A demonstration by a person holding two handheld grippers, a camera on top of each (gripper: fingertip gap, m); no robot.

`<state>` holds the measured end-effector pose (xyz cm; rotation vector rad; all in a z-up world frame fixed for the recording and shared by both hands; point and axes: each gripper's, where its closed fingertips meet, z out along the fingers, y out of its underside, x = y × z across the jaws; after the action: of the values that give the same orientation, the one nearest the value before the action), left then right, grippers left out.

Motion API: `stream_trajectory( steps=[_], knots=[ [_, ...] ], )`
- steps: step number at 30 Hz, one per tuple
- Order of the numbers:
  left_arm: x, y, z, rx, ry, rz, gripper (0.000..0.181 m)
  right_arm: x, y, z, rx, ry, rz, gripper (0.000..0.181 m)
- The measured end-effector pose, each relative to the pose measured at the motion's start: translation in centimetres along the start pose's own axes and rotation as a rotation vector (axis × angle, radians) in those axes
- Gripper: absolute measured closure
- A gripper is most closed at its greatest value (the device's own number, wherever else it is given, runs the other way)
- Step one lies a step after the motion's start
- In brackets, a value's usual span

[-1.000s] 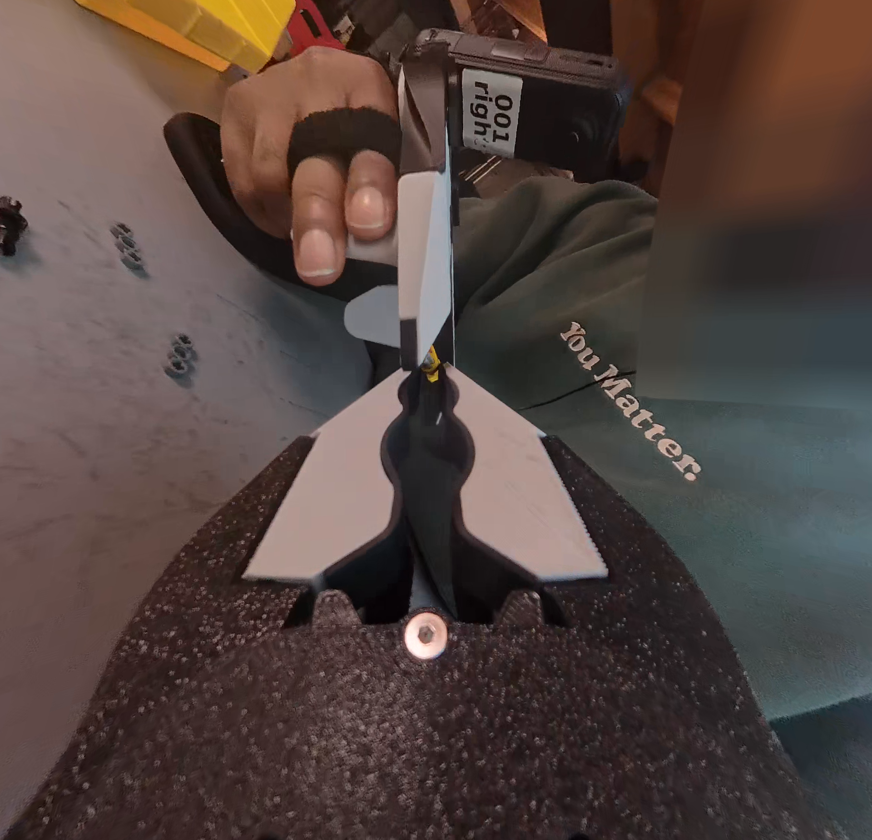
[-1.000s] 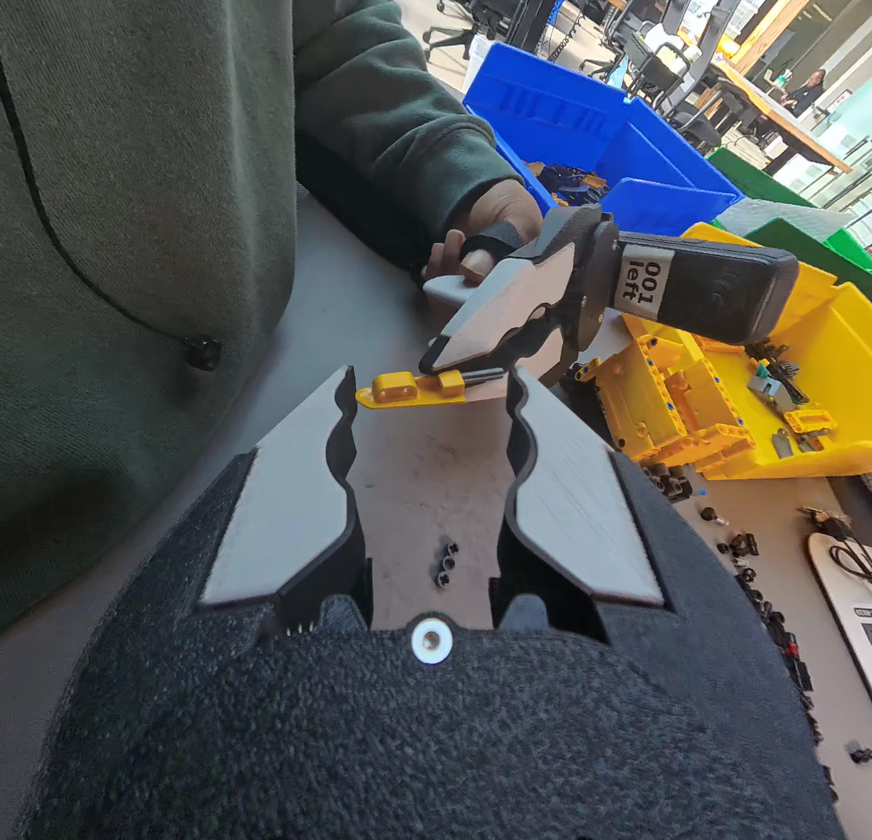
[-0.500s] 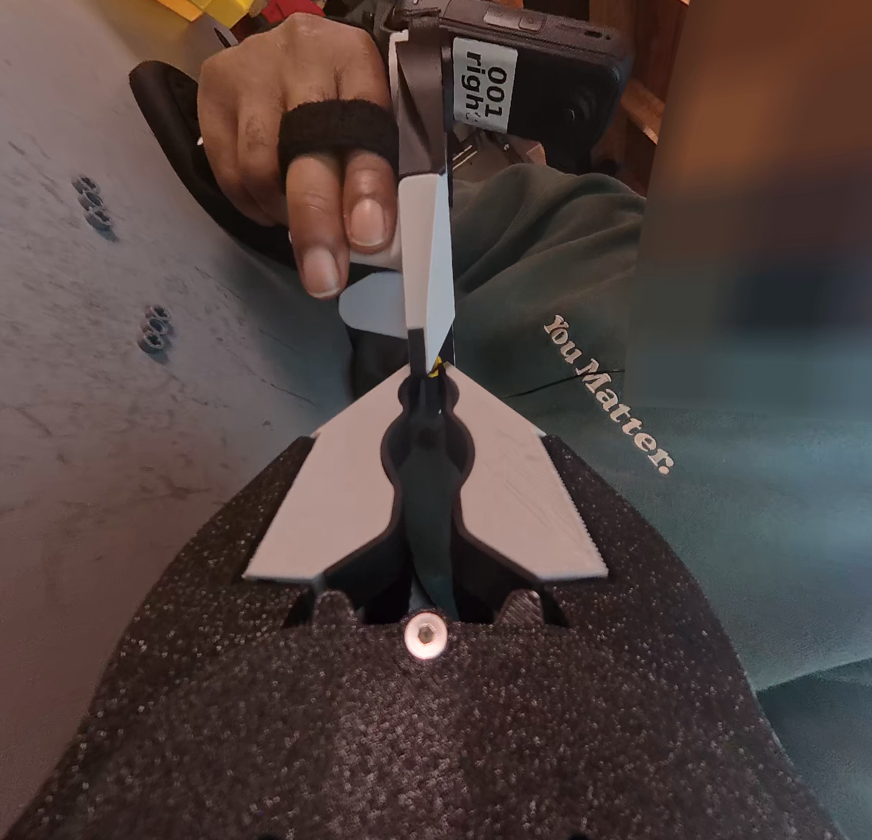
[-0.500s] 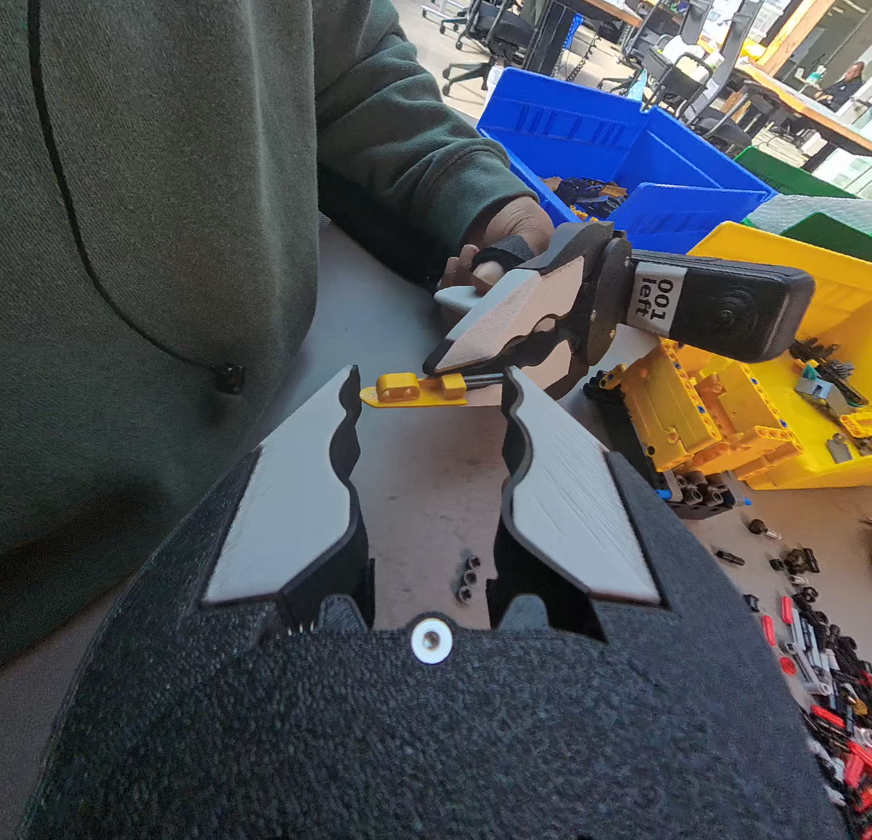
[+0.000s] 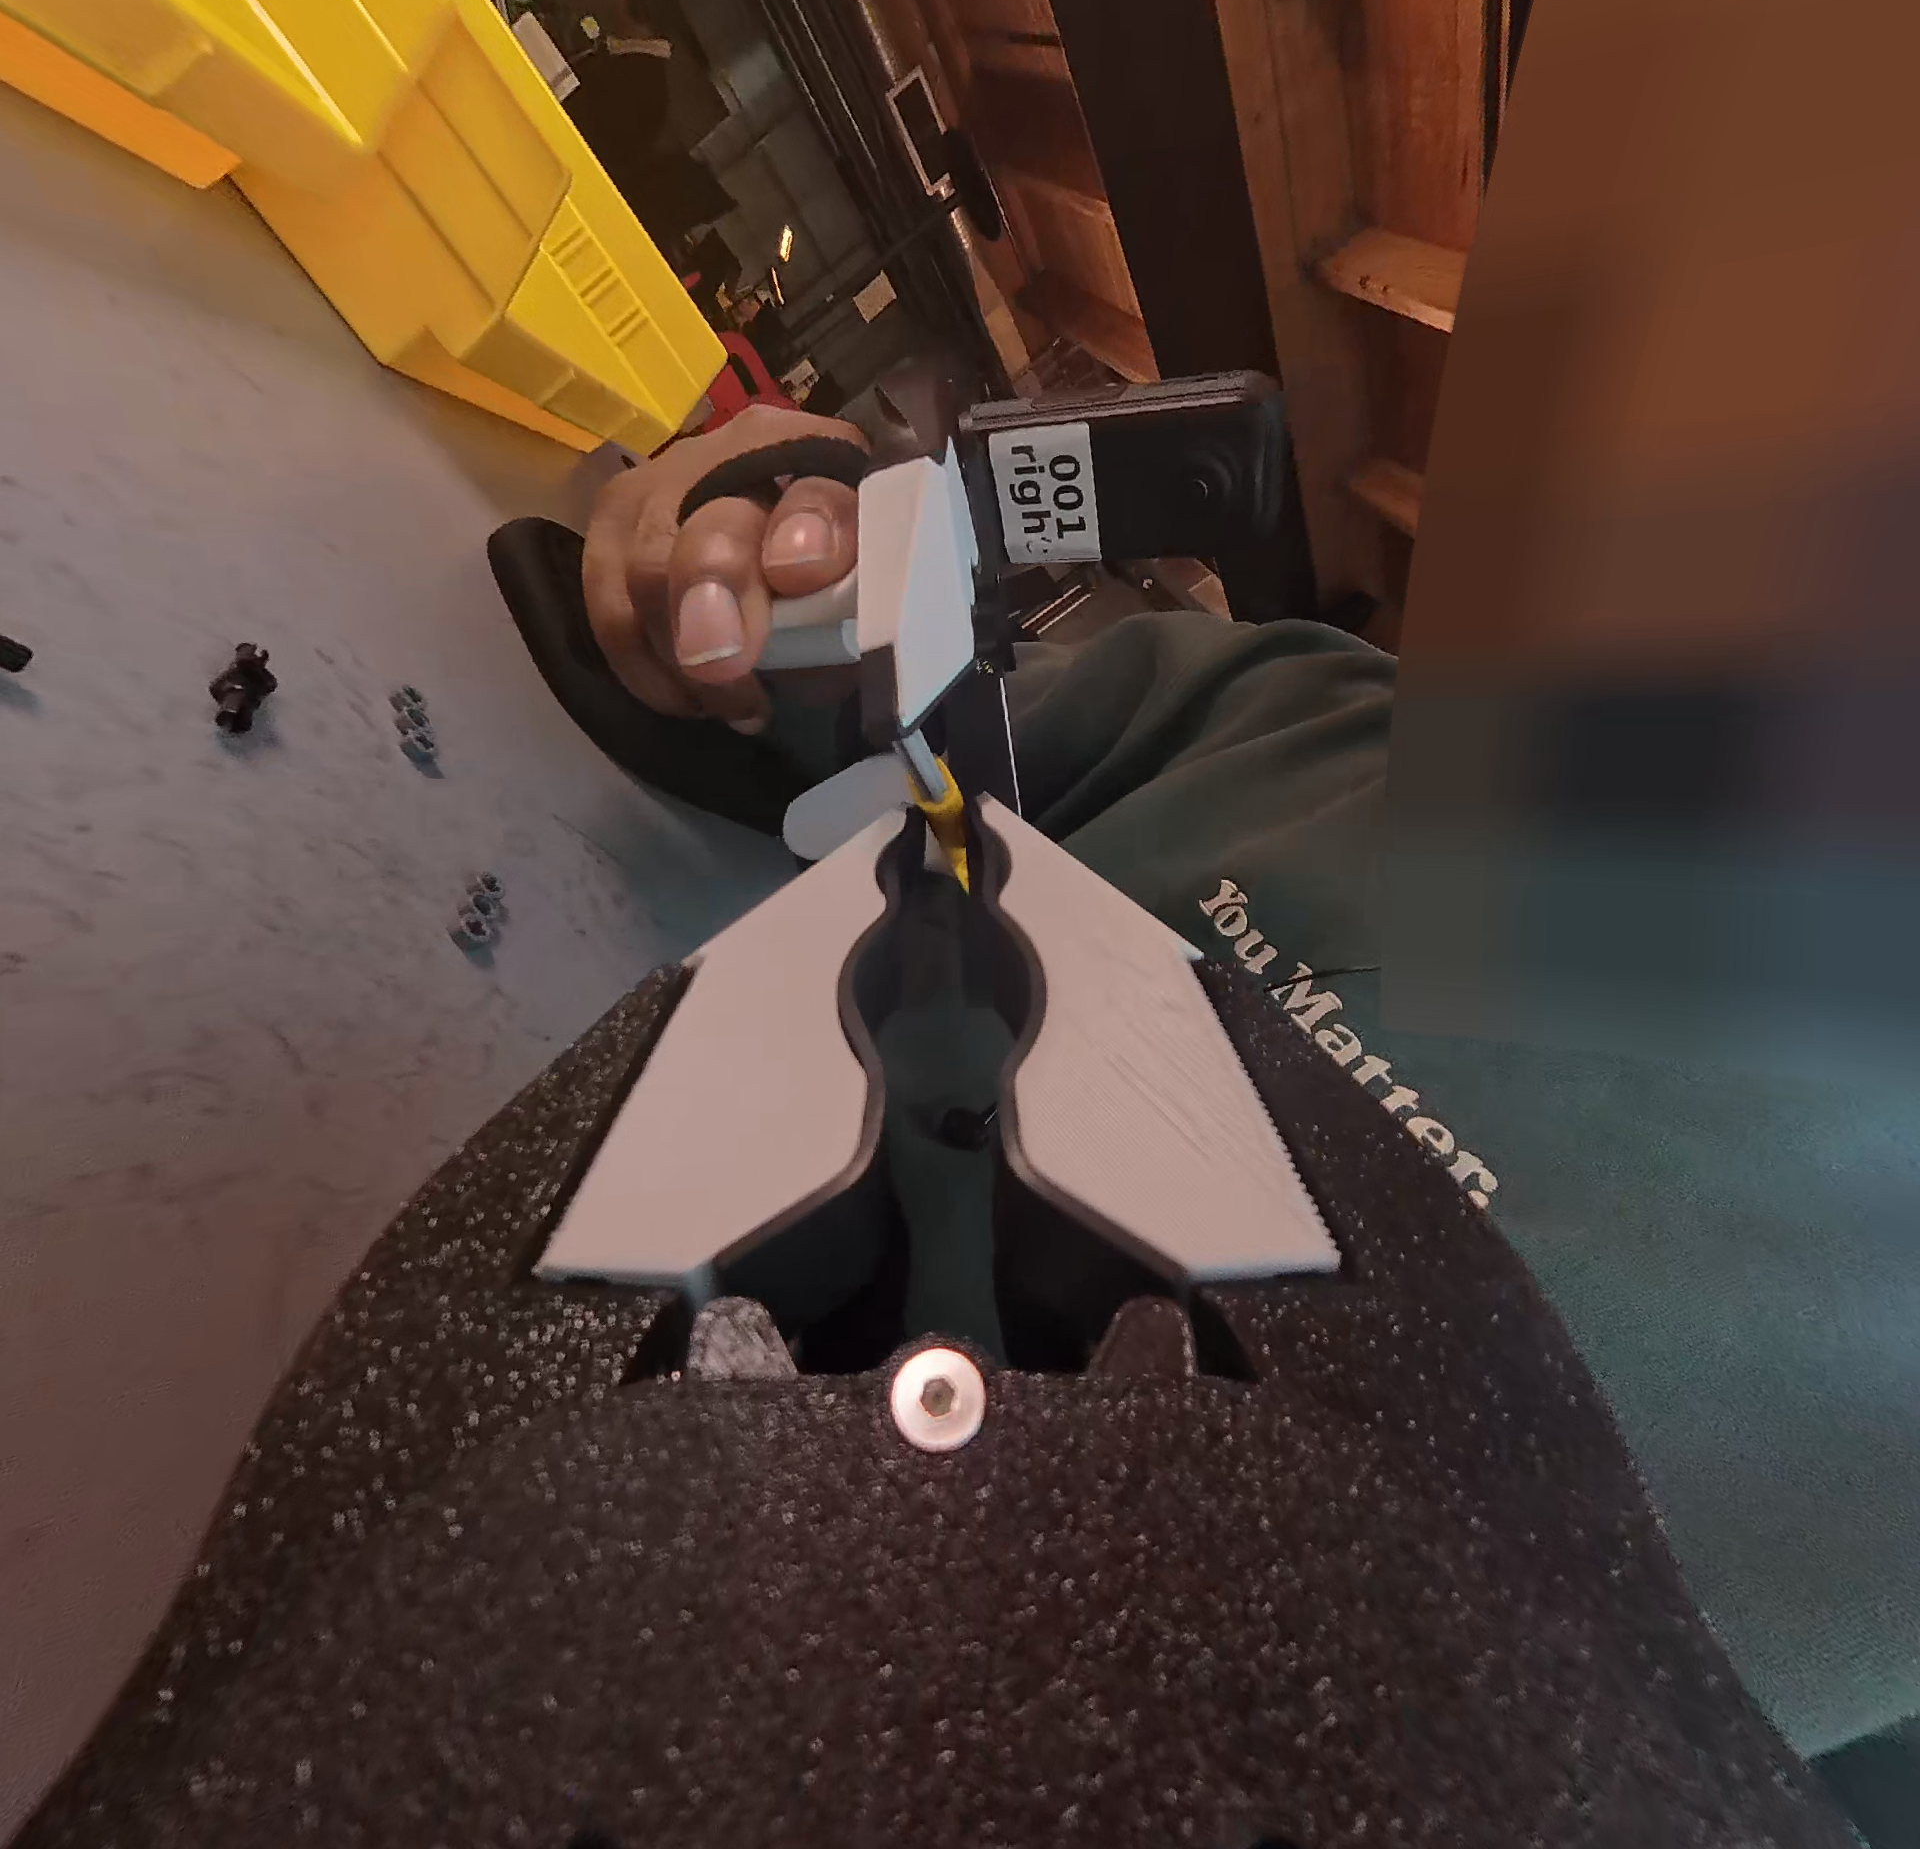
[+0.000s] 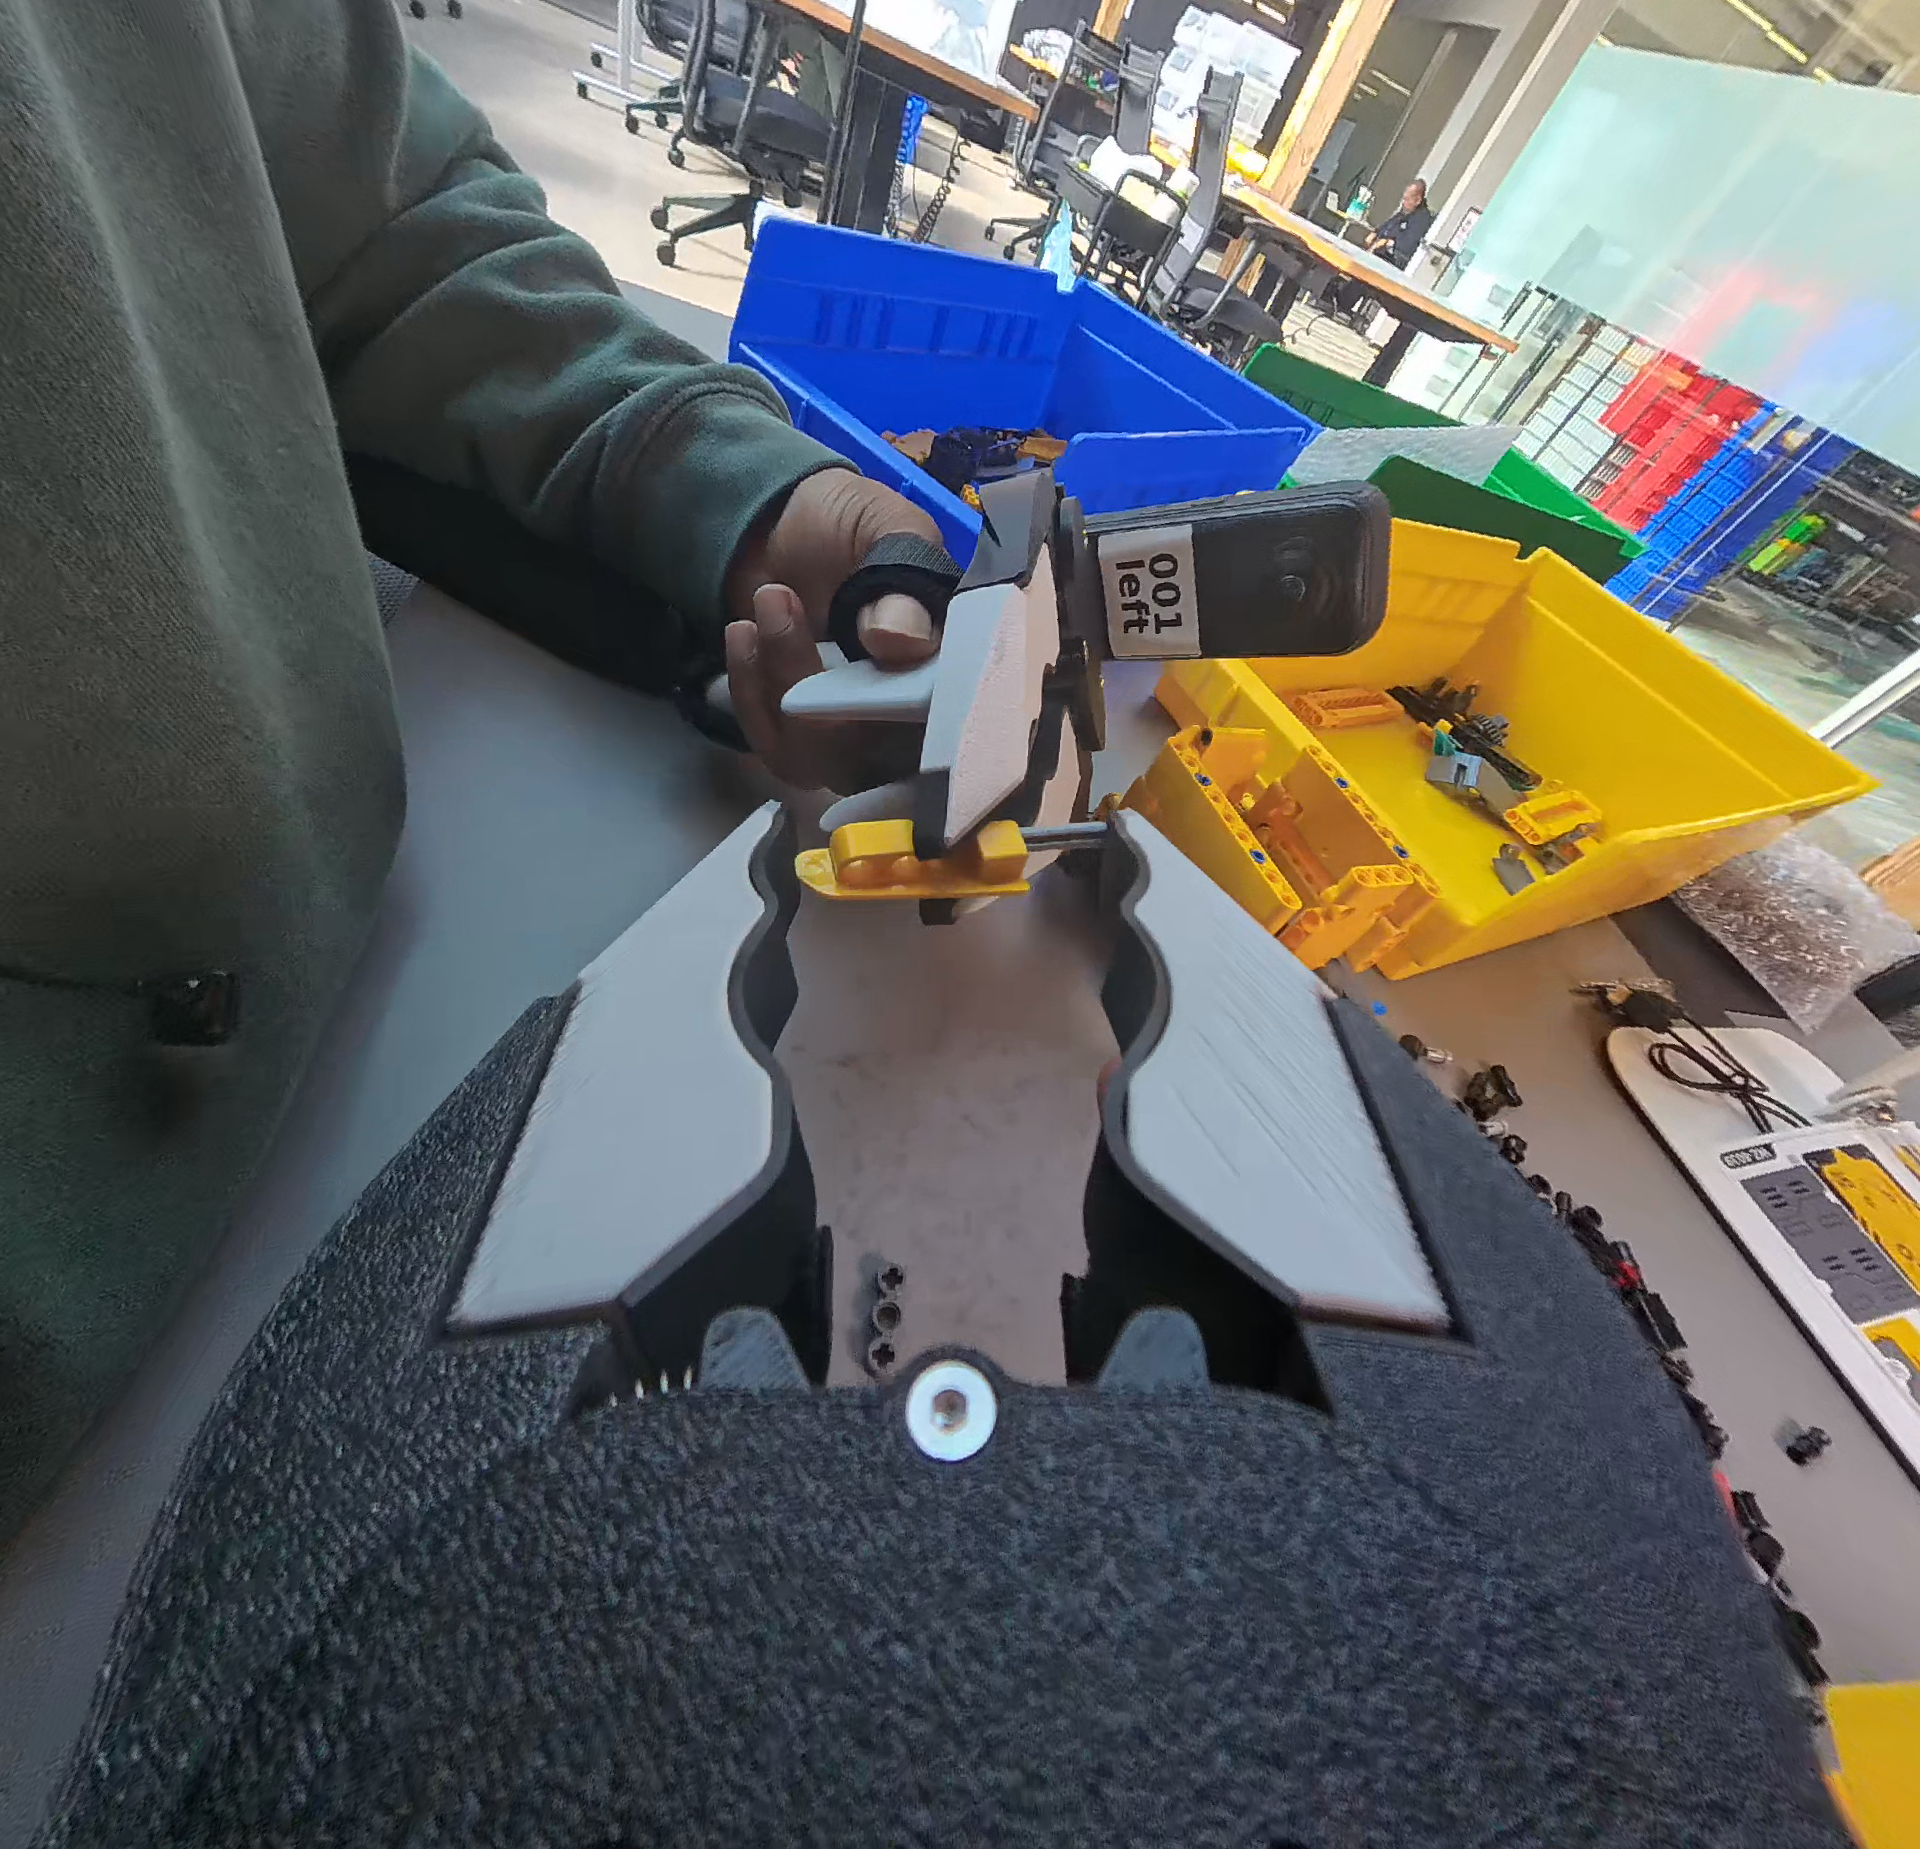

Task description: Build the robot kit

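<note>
Since the earlier frames the left gripper [image 5: 940, 854] has tipped from a flat slant to a steeper, nearly upright pose, and in its own view the right gripper [image 6: 948, 828] now stands off to the left of centre rather than edge-on straight ahead.

We see the left gripper's jaws pressed almost together at their tips, pinching a yellow piece [image 6: 883, 859]. The piece lies roughly level above the table [image 6: 540, 823]. A short grey axle [image 6: 1070, 833] sticks out of its right end.

The right gripper is spread wide and holds nothing. The piece hangs between its two fingertips, and the axle's end reaches the tip of the right-hand finger; we cannot tell whether they touch.

A hand [image 6: 821, 615] in a green sleeve [image 6: 561, 417] grips the left gripper, with a black strap around one finger.

On the table, a small grey connector [image 6: 883, 1311] lies between the right gripper's fingers, near their base. Behind the left gripper stand a blue bin [image 6: 987, 365], a green bin [image 6: 1455, 480] and a yellow bin [image 6: 1662, 677] holding loose parts. A yellow build [image 6: 1278, 843] rests against the front of the yellow bin. Small black pins [image 6: 1496, 1093] and a booklet [image 6: 1818, 1228] lie at the right.
</note>
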<state>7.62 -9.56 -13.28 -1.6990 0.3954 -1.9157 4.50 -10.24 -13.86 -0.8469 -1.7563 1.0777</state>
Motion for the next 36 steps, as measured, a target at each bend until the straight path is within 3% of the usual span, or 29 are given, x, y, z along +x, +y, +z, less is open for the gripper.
stream_trajectory(
  steps=[17, 23, 28, 36],
  knots=[
    [0.2, 0.1, -0.2, -0.022, -0.019, 0.022, 0.177, -0.2, -0.3, 0.2, 0.027, -0.008, 0.028, 0.127],
    [-1.1, 1.6, -0.5, -0.128, -0.106, 0.067, 0.176, -1.3, 0.9, 0.6, 0.001, -0.063, -0.006, 0.124],
    [-0.9, 3.1, 0.0, -0.209, -0.086, 0.043, 0.176, -2.8, 1.5, 1.0, -0.025, -0.123, -0.072, 0.122],
    [-0.5, 2.6, 0.0, -0.154, -0.016, -0.046, 0.176, -2.1, 1.1, 0.7, -0.015, -0.068, -0.132, 0.129]
  ],
)
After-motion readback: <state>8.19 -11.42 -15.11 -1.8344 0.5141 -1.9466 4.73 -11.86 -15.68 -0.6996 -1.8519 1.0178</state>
